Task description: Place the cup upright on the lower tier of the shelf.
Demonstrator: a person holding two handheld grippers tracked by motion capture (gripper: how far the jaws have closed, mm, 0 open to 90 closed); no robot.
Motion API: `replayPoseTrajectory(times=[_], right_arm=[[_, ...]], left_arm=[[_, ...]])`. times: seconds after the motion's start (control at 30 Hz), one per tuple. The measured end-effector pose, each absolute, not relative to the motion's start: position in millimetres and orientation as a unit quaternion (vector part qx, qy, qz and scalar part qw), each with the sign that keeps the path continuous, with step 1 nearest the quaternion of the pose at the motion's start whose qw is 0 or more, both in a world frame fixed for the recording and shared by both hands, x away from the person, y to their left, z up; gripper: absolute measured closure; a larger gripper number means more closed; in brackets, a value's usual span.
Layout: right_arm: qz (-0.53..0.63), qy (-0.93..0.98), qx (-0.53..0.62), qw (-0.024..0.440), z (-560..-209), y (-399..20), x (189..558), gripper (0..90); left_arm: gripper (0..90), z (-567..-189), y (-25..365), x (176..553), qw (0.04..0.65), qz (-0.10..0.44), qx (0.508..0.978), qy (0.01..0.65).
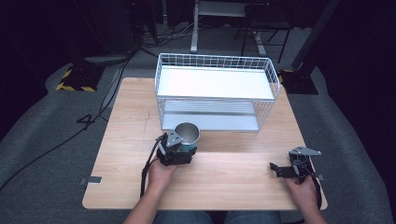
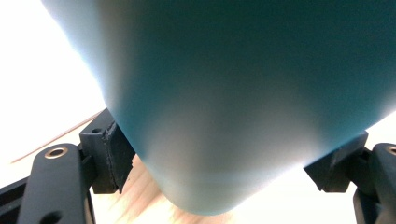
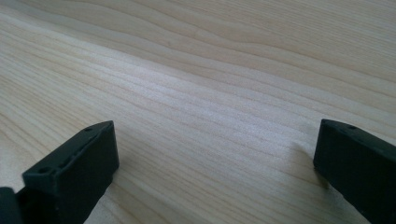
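The cup (image 1: 187, 134) is found upright on the table (image 1: 224, 172), just in front of the wire rack (image 1: 215, 91), mouth upward and long axis vertical. It is clenched low on its teal wall by the left gripper (image 1: 180, 150) (both pads are seen pressed against it). The right gripper (image 1: 280, 169) is held spread and empty above bare wood. For a clean lift, the cup should be kept vertical and raised clear before being carried toward the rack.

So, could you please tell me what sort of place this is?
Probably a lab or recording studio: a light wooden table on grey carpet, black cables trailing over it, and yellow-black hazard tape at a dark stand's base.
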State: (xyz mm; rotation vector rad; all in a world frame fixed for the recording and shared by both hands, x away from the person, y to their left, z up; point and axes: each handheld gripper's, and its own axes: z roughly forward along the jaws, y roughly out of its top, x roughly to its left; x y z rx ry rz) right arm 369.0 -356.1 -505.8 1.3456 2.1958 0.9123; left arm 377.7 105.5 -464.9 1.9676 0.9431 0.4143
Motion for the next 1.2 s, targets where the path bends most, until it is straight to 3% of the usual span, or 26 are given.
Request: replayPoseTrajectory(times=[1.2], right_arm=[[0.327,0.787,0.481,0.203,-506,-356,369,0.2]], left_arm=[[22.4,-440,57,453,0.46,0.155,0.773,0.409]])
